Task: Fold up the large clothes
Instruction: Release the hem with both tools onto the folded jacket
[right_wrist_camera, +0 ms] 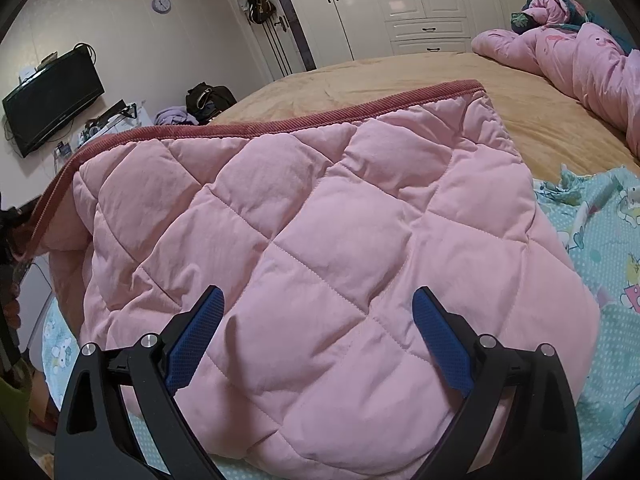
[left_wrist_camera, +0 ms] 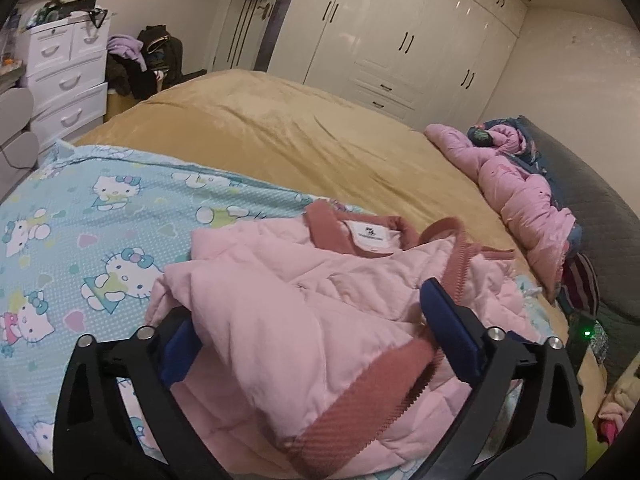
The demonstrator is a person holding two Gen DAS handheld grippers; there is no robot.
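Left wrist view showed the left gripper (left_wrist_camera: 316,336) with its blue-padded fingers (left_wrist_camera: 452,336) spread wide, straddling but not pinching the pale pink quilted jacket with dusty-rose ribbed trim (left_wrist_camera: 304,300). Its collar lay farther off, so the long axis ran away from the fingers. The right gripper (right_wrist_camera: 318,336) hung equally open over the jacket's back panel; neither looked nearer. Beneath lay a light blue cartoon-cat quilt (left_wrist_camera: 80,208) on the tan-covered bed (left_wrist_camera: 280,136), white wardrobes (left_wrist_camera: 400,40) behind.
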